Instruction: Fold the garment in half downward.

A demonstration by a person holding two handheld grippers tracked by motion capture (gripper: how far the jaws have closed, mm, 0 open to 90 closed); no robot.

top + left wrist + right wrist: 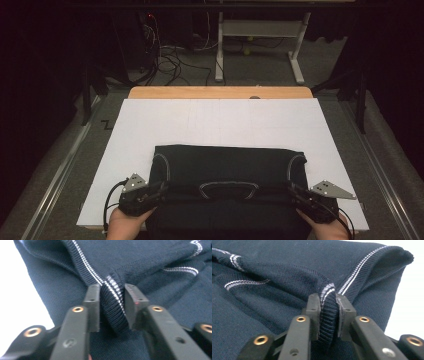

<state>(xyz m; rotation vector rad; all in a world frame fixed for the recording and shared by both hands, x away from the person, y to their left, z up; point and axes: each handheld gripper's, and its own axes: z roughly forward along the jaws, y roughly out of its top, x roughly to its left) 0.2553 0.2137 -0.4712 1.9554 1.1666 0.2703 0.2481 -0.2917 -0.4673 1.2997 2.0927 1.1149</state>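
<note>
Navy knit polo shirt lies folded on a white sheet over the bench, at 6 o'clock near the person's edge. Left gripper at 7 o'clock and right gripper at 5 o'clock each have a ribbed sleeve cuff between their fingers; the left fingers look slightly slack around it, the right fingers pinch theirs. To finish the fold well, lower both cuffs evenly, then let go without dragging cloth. White stripes trim cuffs and collar.
</note>
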